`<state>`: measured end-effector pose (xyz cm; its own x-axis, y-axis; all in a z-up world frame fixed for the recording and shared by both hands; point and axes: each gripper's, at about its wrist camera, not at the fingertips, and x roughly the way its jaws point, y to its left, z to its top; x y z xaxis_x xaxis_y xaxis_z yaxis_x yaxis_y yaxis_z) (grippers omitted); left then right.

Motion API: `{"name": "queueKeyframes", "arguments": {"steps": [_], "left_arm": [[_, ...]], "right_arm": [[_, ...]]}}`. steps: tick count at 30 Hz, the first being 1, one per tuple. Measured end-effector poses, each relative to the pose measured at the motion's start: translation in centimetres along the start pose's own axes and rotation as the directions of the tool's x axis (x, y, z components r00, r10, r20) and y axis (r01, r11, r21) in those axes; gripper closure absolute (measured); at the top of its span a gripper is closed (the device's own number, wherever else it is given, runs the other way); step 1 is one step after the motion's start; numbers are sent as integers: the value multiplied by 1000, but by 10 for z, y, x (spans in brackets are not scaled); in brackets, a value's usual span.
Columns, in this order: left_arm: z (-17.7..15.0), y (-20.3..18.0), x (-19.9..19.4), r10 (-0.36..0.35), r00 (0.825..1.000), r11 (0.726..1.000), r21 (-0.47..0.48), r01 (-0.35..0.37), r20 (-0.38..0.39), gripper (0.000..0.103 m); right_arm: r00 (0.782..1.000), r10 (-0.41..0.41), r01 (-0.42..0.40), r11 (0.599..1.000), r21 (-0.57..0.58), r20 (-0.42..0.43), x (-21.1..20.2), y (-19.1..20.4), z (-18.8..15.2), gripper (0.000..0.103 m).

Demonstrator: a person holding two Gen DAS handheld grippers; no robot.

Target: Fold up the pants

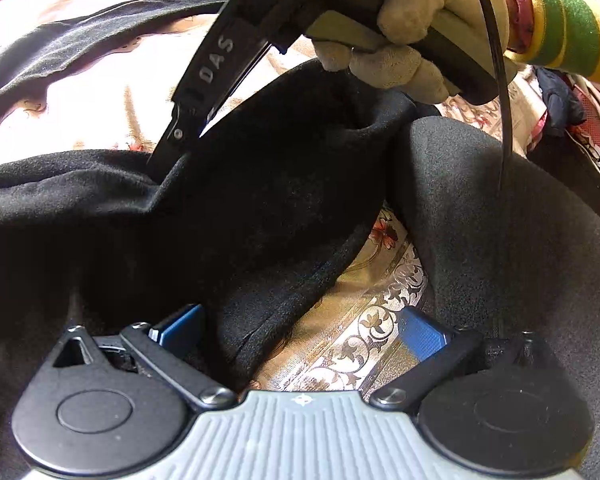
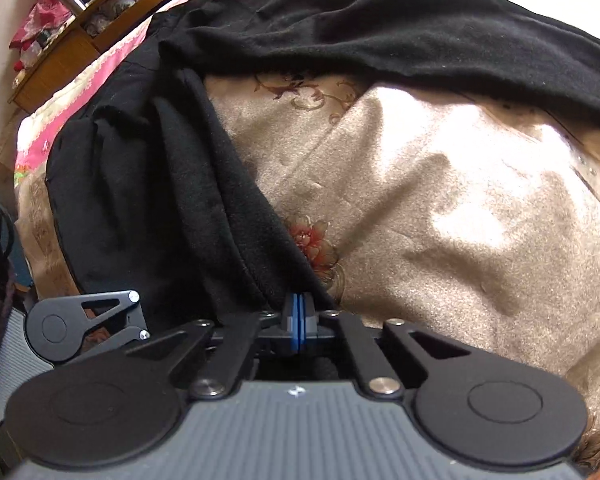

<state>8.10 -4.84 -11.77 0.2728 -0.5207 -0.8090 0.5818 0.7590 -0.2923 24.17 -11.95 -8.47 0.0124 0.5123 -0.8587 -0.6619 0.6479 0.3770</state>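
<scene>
Two grippers work the black fleece pants (image 2: 260,40): right gripper (image 2: 299,322) clenched on an edge for folding, left gripper (image 1: 300,332) spread wide.

Left gripper (image 1: 300,330): jaws spread wide, blue pads (image 1: 424,332) well apart, angled low. Right gripper (image 2: 299,322): blue pads pressed together, pinching dark cloth. Right hand (image 1: 396,28): gloved, striped cuff, wrapped round the right gripper's handle.
</scene>
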Motion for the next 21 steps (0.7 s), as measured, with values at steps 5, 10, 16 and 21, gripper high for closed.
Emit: {"name": "queueKeyframes", "arguments": {"steps": [5,10,16,21], "left_arm": [[3,8,-4,-14,1000,999,-43,15,12,0],[9,14,-5,-11,1000,997,-75,13,29,0],[13,19,-5,-4,999,996,-91,8,51,0],[7,14,-9,36,998,999,-33,-35,49,0]], "right_arm": [[993,-84,86,996,-19,81,-22,-6,8,102],[952,-256,260,965,-7,169,-29,-31,29,103],[987,-12,7,999,34,158,-50,-11,21,102],[995,-1,0,1000,16,101,-2,13,10,103]]}}
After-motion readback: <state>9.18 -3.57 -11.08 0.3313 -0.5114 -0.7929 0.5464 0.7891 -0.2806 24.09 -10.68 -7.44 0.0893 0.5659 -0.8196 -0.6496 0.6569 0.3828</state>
